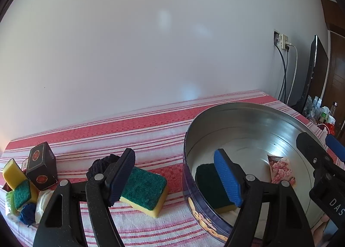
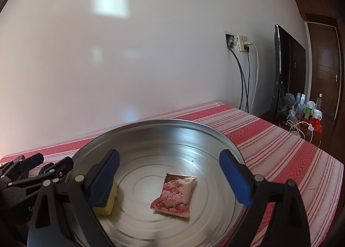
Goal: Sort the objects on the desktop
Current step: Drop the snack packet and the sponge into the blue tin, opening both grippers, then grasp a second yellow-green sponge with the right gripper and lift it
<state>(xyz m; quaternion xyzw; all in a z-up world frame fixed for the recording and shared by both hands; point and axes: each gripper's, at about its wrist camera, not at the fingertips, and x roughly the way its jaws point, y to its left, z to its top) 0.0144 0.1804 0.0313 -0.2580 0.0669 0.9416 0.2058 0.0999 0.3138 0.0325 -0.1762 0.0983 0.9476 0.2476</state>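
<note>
A round metal tin (image 1: 237,105) (image 2: 163,122) stands on the striped cloth. Inside it lie a yellow-and-green sponge (image 1: 206,182) (image 2: 107,200) and a pink snack packet (image 1: 280,168) (image 2: 174,193). My left gripper (image 1: 175,178) (image 2: 46,164) is open and straddles the tin's left wall, one finger above the sponge inside. A second sponge (image 1: 144,184) lies on the cloth just left of the tin, behind the other finger. My right gripper (image 2: 170,180) (image 1: 321,145) hangs open over the tin, with the packet lying below, between its fingers, untouched.
At the cloth's left end sits a pile: a dark printed box (image 1: 42,165), more sponges (image 1: 15,175), blue yarn (image 1: 27,212), white packets (image 1: 43,199) and a dark yarn ball (image 1: 103,163). A wall runs behind the table. A monitor (image 2: 289,70) and clutter stand far right.
</note>
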